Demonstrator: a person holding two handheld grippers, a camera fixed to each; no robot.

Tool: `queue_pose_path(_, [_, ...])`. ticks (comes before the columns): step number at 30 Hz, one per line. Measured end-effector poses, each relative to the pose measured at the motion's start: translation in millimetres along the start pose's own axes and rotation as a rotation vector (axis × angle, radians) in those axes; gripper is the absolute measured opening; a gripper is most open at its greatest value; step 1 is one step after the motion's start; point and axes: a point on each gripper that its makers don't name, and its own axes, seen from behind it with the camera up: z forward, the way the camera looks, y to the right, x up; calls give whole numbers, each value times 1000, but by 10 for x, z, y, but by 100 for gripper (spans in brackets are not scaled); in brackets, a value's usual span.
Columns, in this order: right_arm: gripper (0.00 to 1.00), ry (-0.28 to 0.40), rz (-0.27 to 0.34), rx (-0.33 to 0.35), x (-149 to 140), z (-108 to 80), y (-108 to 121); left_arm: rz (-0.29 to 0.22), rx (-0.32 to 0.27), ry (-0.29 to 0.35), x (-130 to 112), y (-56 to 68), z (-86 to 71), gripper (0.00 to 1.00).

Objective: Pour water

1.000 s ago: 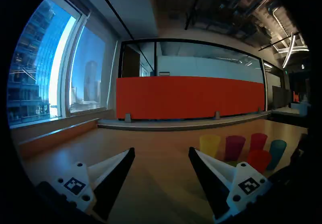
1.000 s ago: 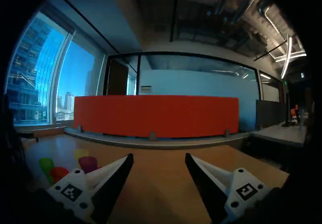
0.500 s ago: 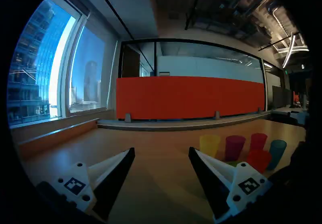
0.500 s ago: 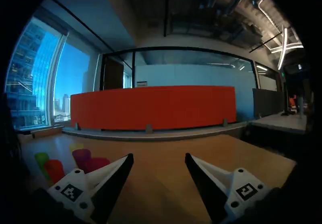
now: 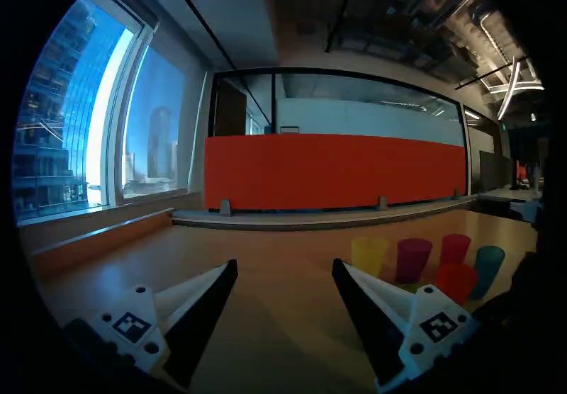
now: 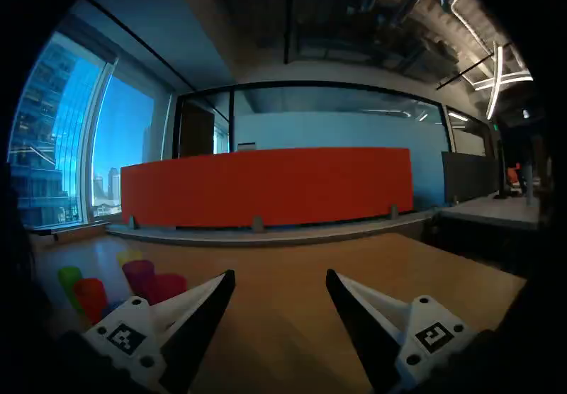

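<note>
cups | right of left gripper, left of right gripper | both jaws apart, empty

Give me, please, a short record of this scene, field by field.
surface: wooden table
left tongs: open, holding nothing
right tongs: open, holding nothing
cups: yellow cup, magenta cup, far red cup, near red cup, teal cup, all upright in one cluster
cup position: right of the left tongs in the left gripper view
cup contents: cannot tell
background: orange partition, window
</note>
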Motion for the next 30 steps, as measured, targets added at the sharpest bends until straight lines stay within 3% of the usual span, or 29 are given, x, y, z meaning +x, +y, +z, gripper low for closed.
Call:
queue_pose_path(15, [99, -17, -49, -4, -65, 9, -41, 0, 1, 0, 8, -5, -23, 99])
queue_pose_path(30, [99, -19, -48, -8, -61, -9, -27, 0, 0, 0, 3, 2, -5, 99])
